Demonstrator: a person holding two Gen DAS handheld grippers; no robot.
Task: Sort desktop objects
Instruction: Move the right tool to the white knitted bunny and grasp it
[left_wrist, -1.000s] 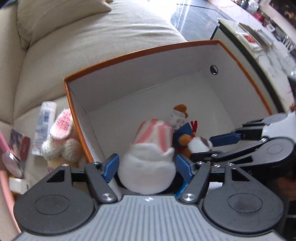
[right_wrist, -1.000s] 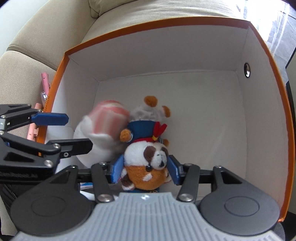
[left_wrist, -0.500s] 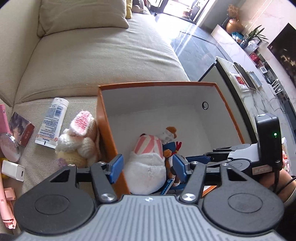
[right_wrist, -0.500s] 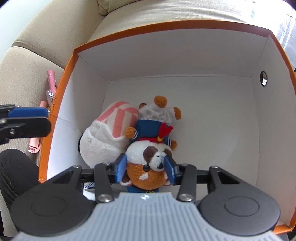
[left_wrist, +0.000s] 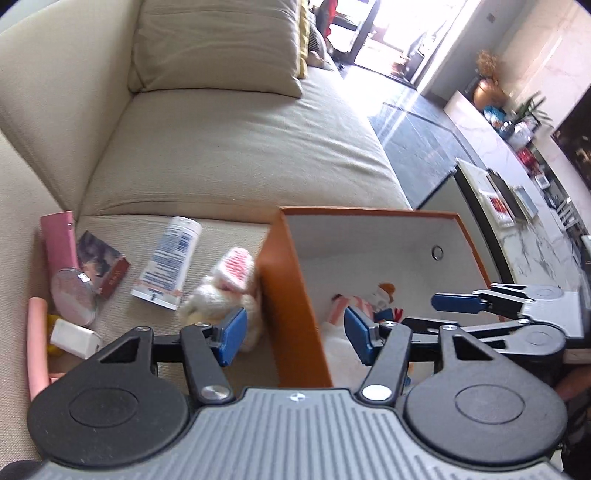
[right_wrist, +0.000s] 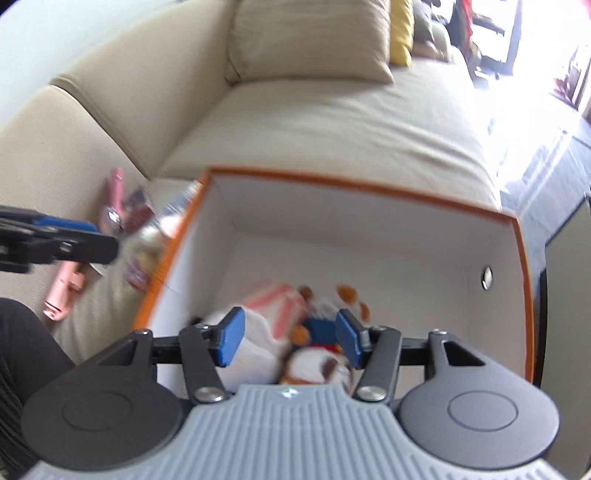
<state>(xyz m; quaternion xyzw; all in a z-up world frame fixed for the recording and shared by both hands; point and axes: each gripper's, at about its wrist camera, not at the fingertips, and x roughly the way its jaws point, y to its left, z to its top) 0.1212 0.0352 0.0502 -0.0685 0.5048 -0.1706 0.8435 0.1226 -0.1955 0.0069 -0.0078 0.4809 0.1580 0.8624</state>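
Left gripper (left_wrist: 293, 338): we are closing empty jaws astride the orange box (left_wrist: 291, 306) wall.
Right gripper (right_wrist: 288, 341): we are opening empty jaws above the plush toys (right_wrist: 280, 314).
Box rim: standing clear of both.

Three plush toys (right_wrist: 295, 332) lie together in the box (right_wrist: 369, 229) on the sofa (left_wrist: 240, 147); bottle (left_wrist: 168, 262) left of it

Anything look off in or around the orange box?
Nothing damaged or spilled. The plush toys lie heaped in one corner of the orange box; one crocheted bunny sits outside, pressed against its wall. Both grippers are empty.
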